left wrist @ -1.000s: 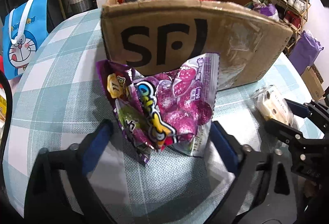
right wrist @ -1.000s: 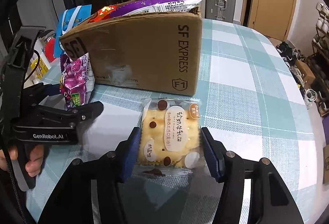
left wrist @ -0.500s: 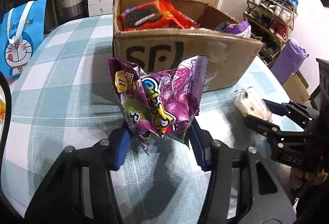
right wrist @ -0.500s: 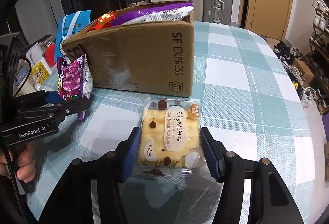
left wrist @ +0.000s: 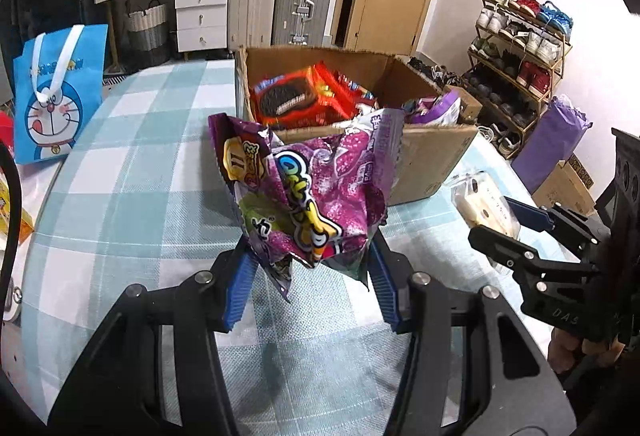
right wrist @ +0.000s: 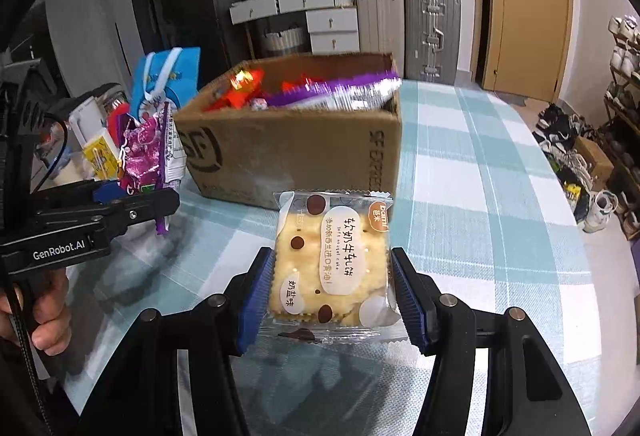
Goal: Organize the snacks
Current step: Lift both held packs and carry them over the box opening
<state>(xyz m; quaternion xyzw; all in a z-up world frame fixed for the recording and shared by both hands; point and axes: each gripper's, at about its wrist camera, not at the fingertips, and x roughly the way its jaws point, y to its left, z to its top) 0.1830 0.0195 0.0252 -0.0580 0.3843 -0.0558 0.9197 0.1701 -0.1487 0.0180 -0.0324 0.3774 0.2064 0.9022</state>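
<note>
We see the cardboard box standing ahead on the table, heaped with snack packs; bare checked cloth lies open left and right of it.

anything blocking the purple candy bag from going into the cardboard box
Nothing visible blocks it. The left claw holds the purple candy bag in front of the cardboard box, whose top is open. Snacks already fill much of it, with bare space at its back right.
</note>
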